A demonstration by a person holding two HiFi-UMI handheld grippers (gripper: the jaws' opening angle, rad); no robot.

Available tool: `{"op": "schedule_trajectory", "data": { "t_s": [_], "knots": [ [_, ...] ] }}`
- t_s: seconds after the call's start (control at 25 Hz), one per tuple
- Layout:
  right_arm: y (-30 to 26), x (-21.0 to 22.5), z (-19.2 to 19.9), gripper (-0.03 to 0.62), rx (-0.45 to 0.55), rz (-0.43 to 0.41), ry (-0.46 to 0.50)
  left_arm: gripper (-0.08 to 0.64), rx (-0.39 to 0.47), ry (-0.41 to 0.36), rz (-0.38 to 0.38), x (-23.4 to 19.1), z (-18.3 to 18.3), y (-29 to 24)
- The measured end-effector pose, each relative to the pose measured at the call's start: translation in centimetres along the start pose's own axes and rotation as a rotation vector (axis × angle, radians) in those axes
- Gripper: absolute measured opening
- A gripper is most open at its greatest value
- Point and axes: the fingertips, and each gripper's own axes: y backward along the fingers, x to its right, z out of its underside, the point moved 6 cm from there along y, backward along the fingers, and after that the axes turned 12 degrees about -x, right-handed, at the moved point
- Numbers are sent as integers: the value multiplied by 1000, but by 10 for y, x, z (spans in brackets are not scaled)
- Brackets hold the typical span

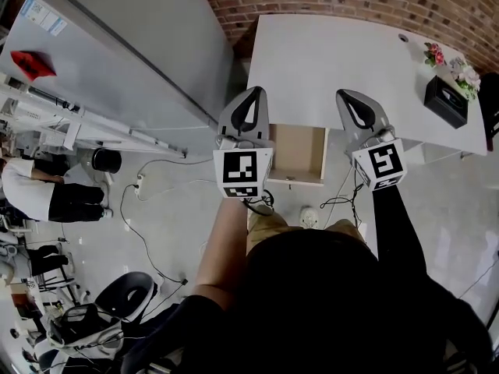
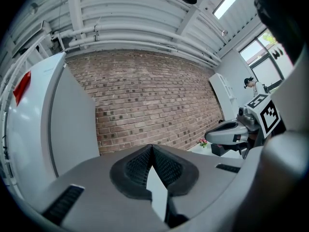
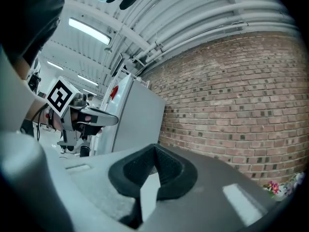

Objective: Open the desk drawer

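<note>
The white desk (image 1: 335,61) stands against a brick wall. Its drawer (image 1: 296,153) is pulled out toward me and shows a bare wooden inside. My left gripper (image 1: 253,92) hovers over the desk's front left corner, just left of the drawer, shut and holding nothing. My right gripper (image 1: 348,93) is raised to the right of the drawer, also shut and holding nothing. In the left gripper view the pads (image 2: 152,146) meet at the tip, with the brick wall beyond. The right gripper view shows the same closed pads (image 3: 155,146). Neither gripper touches the drawer.
A black box with flowers (image 1: 446,100) sits at the desk's right end. A tall white cabinet (image 1: 140,45) stands left of the desk. Cables (image 1: 148,232) run over the floor, an office chair (image 1: 125,294) is at lower left, and a person (image 1: 47,193) stands at the left edge.
</note>
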Motion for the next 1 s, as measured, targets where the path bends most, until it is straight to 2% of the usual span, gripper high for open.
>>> {"op": "schedule_trajectory", "data": {
  "t_s": [0.32,1.0],
  "knots": [
    [7,-3,-2,-2,-3,30,6,9,5,1,-1,1,2,7],
    [16,-11,-4,-2,-15,20,20,9,-7,9,-19,5,9,21]
  ]
}}
